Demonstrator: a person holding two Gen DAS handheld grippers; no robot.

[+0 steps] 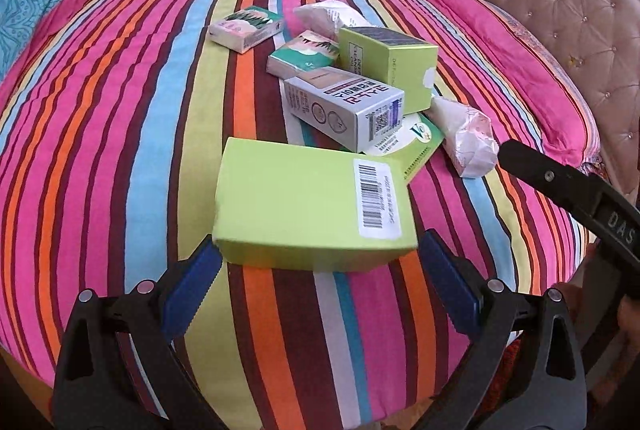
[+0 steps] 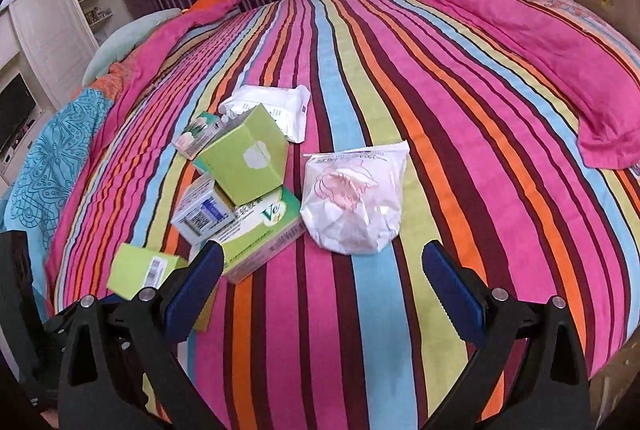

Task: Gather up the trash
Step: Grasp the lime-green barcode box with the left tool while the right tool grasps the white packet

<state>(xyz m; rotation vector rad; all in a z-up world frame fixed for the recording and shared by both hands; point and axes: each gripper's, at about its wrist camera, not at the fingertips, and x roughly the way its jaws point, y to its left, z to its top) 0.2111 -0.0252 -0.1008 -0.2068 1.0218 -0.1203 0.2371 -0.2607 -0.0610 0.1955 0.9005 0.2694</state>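
The left gripper point(image 1: 318, 250) clamps a green box point(image 1: 308, 206) above the striped bedspread point(image 1: 120, 110); the right gripper point(image 2: 322, 262) gapes wide near a white packet point(image 2: 352, 202).

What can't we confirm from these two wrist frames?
- Left gripper grip: pads flank the lime-green barcoded carton; contact hidden by the carton's edges, left view.
- Flat green-and-white Ve box: mostly covered by the silver-grey box, both views.
- Same carton in the right view: blurred, part hidden by the right gripper finger.
- No trash bin visible in either view.
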